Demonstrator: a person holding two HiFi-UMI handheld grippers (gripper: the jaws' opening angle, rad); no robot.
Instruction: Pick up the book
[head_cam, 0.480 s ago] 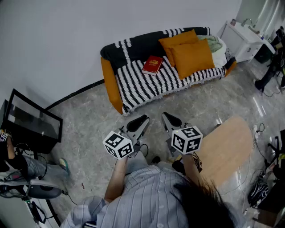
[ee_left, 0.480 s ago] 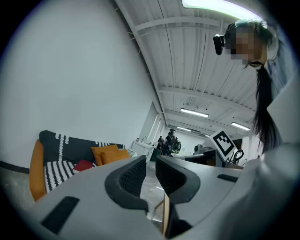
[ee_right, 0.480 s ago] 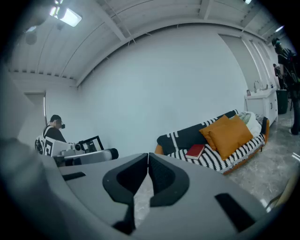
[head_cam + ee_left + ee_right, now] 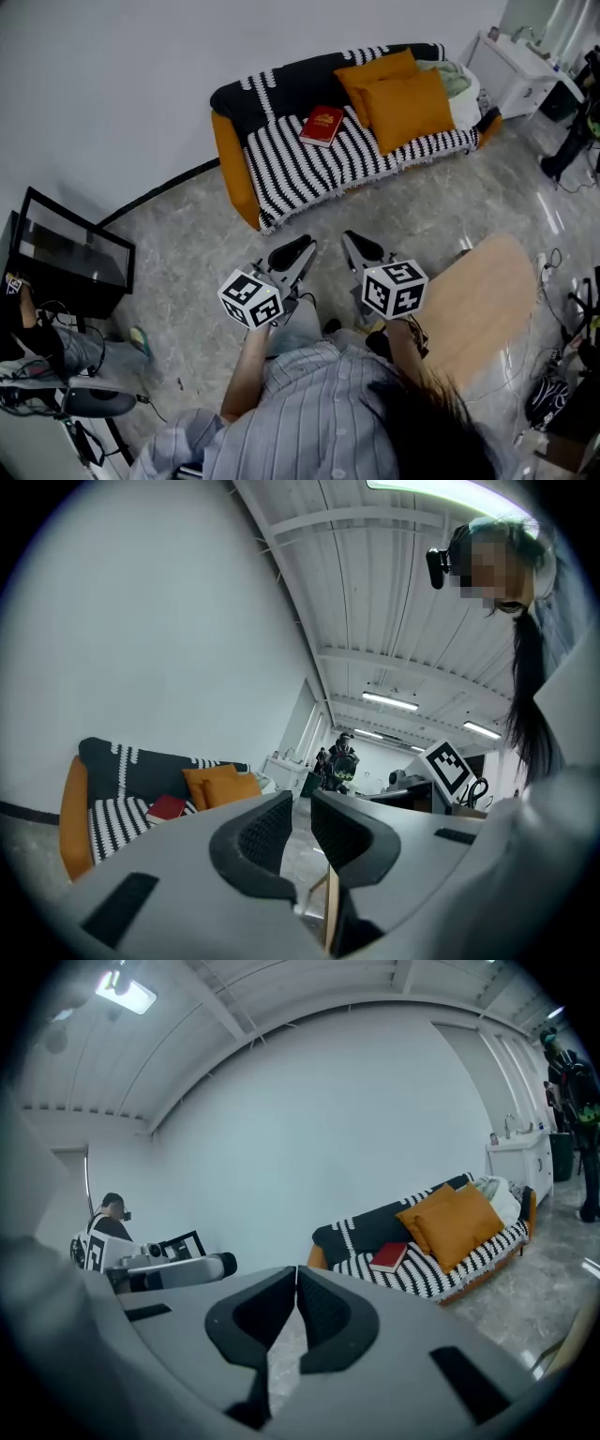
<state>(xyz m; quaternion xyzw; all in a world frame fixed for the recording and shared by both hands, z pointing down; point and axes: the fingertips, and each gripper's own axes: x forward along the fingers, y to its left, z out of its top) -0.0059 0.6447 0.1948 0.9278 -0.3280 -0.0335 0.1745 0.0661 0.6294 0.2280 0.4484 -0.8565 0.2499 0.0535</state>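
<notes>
Book: I see the red book (image 4: 322, 125) lying on the striped sofa (image 4: 281, 173), beside orange cushions (image 4: 403, 94).
Left gripper (image 4: 298, 251): my jaws closed, empty.
Right gripper (image 4: 354, 246): closed, empty, well apart from the book.

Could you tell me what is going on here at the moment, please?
A person stands on the grey floor some way from a sofa, with a two-jaw gripper in each hand. The left gripper and the right gripper both point roughly toward the sofa, and both are shut with nothing between their jaws. The red book lies on the striped throw on the sofa seat, just beside the orange cushions. It has not been picked up yet.
</notes>
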